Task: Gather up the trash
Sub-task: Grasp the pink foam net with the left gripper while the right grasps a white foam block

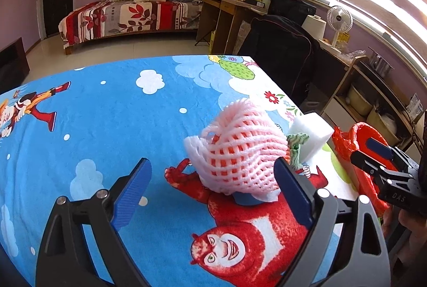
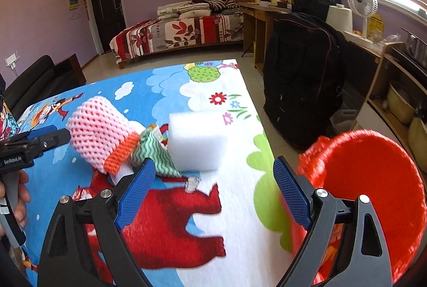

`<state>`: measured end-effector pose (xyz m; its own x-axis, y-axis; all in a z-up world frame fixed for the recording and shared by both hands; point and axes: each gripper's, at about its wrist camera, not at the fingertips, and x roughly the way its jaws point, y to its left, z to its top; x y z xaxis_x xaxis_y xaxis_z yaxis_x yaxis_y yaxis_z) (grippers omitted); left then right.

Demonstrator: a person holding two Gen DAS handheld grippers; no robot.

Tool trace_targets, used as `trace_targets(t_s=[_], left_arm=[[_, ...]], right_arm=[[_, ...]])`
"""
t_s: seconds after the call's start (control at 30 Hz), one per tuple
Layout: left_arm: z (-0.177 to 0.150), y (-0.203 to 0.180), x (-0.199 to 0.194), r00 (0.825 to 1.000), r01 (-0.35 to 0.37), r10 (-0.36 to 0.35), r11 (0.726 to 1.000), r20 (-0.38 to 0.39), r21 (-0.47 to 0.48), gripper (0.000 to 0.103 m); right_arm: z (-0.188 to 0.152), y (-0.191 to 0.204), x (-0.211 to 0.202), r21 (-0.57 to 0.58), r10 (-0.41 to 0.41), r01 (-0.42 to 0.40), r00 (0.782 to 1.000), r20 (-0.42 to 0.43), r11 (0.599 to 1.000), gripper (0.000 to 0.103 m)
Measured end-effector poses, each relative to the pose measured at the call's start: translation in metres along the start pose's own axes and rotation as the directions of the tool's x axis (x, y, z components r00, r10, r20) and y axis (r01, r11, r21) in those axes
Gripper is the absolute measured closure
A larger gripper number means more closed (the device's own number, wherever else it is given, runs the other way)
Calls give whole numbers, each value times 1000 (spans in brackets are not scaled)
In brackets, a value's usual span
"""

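Trash heaped at the counter's edge, bag waiting beside it

The left gripper (image 1: 213, 183) stands spread wide just short of the pink foam net (image 1: 240, 151), nothing between its pads, probably lined up to straddle that piece first. The right gripper (image 2: 214, 185) is also spread and empty, next to the red bag (image 2: 373, 180), whose mouth gapes at the counter (image 2: 240, 207) edge (likely parked there so the trash has a short trip). The net is a soft, open-mesh sleeve with an orange cuff, lying on its side and touching a green-striped wrapper (image 2: 152, 151), which leans against a white foam block (image 2: 197, 143); all three sit clustered on the cartoon cloth.
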<state>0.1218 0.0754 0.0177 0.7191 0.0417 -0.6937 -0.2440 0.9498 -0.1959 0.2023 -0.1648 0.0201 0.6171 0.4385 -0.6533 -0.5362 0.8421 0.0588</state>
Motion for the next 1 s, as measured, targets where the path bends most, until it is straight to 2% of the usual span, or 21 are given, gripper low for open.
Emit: trace_targets(t_s=[0.4,0.57,0.67,0.77,0.9,0.97,1.0], left_arm=[[5,3,34,996,54,-56,998,-67,-30,15],[7,2,37,995,54,-55,998,-78,-19,30],[7,1,37,994,61,-62,998,-88,-7,47],[6,-3,34,994,65,-64,998,-91,12,54],[4,-9,28,994,70,-67,997,-90,32,58],[2,-11,25,994,71,-67,997,-89,37,60],[2,-13,24,993,75,-71,996,-89,39,60]], right_arm=[[23,13,42,-64,25,-26,999,-20,998,19],[26,17,59,-76,33,-36,999,-35,996,19],[27,19,67,-76,40,-44,998,-43,996,19],[26,19,75,-77,37,-41,998,-52,996,19],[24,19,82,-85,34,-39,997,-68,996,19],[22,19,84,-89,32,-39,996,-80,995,36],[21,19,84,-85,37,-44,996,-85,995,37]])
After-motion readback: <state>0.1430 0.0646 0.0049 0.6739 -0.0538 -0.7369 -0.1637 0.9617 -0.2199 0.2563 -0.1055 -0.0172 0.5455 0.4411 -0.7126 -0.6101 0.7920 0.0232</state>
